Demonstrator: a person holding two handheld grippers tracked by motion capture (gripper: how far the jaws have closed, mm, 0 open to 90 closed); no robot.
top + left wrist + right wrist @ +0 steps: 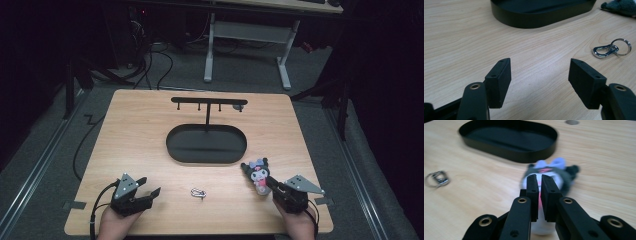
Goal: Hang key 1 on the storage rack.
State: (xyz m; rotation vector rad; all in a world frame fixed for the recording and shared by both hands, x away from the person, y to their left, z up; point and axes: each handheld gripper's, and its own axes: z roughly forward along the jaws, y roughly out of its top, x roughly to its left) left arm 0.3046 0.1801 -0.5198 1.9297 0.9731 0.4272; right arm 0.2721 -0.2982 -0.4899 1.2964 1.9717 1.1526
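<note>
Black oval tray (172, 144) under hook stand (208, 103), nothing visible inside.

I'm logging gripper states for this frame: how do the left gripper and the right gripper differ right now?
The left gripper has its jaws spread wide with nothing between them; the right gripper has its jaws nearly closed on the plush toy. The left gripper sits left of the key ring, the right gripper to its right. Both are hand-held, low over the wooden table, and point toward the black tray.
</note>
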